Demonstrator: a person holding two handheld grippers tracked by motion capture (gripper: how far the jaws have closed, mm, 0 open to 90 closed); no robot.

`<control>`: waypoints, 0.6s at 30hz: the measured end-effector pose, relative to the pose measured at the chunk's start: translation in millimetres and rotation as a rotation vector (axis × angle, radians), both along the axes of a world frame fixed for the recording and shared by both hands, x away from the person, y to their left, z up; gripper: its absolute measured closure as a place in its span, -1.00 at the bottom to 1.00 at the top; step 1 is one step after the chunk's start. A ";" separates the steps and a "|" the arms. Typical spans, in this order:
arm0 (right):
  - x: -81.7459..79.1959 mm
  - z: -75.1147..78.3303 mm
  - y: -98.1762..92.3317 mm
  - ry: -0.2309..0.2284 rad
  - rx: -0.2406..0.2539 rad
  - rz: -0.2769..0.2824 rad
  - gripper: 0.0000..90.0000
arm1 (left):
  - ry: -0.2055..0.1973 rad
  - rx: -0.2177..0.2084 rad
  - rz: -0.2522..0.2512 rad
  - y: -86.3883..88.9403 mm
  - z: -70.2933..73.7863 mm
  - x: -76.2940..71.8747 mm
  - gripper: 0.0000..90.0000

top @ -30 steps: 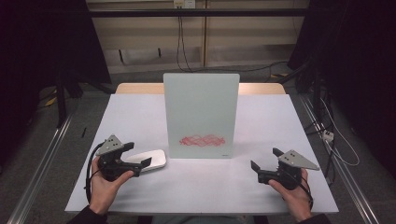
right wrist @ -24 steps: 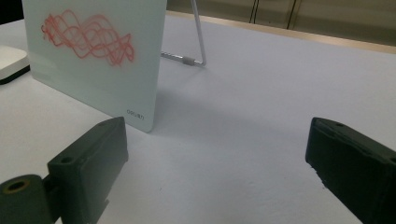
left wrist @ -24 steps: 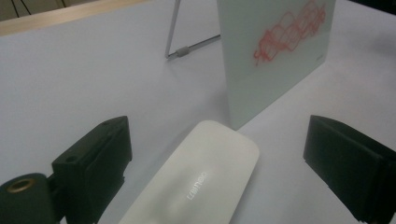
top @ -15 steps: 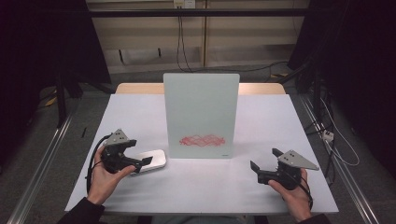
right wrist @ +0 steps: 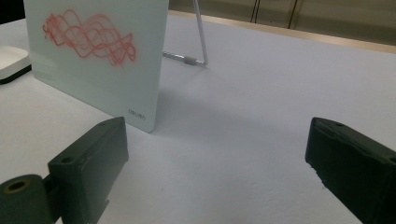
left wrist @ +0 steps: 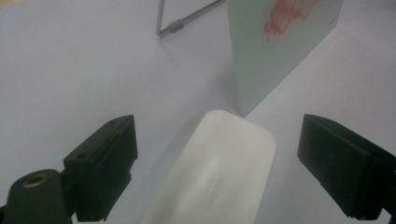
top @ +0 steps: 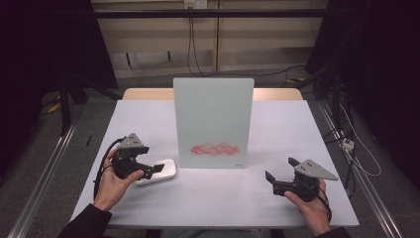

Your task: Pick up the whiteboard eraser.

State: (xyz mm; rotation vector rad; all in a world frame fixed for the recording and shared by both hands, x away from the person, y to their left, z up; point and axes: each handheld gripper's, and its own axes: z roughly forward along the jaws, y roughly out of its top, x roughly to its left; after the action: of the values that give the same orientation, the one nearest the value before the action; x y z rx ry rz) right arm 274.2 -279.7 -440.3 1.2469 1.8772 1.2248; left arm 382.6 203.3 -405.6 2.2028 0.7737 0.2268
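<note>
1. Left hand (top: 113, 178) with black two-jaw left gripper (top: 151, 170) has shifted forward and right versus 1.0 s ago; jaws now wide apart, straddling the near end of the flat white rounded-rectangle eraser block (top: 157, 171), nothing gripped.
2. Left gripper view: eraser block (left wrist: 219, 172) lies flat between the 2 jaws, its far corner just beside the board's lower edge; smooth, off-white, dark underside edge seen from the right gripper view (right wrist: 10, 63).
3. Right hand (top: 309, 208) and black right gripper (top: 280, 174) unchanged since earlier, jaws wide, empty, over bare table near the front right.
4. White table top (top: 277, 129): eraser at front left.
5. Upright pale glass whiteboard (top: 214, 121) stands mid-table, same spot as before, red wavy scribble (top: 214, 148) low on its face, thin metal stand leg (right wrist: 200, 35) behind.
</note>
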 end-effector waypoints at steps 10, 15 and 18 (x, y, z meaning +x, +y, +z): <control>0.4 -0.2 0.4 0.004 0.002 0.001 -0.87 | 0.043 0.088 -0.069 -1.7 -6.8 3.2 -0.80; 0.2 -0.2 0.5 0.003 0.001 0.001 -0.87 | 0.072 0.130 -0.136 -1.3 -13.2 8.4 -0.74; 0.4 -0.3 0.4 0.004 0.003 0.003 -0.87 | 0.078 0.150 -0.162 -2.8 -17.8 11.5 -0.69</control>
State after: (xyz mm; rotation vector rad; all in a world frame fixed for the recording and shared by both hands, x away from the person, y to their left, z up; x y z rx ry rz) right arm 274.7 -279.3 -440.6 1.2493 1.8812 1.2280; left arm 394.1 200.5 -423.4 2.4150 0.6334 0.1222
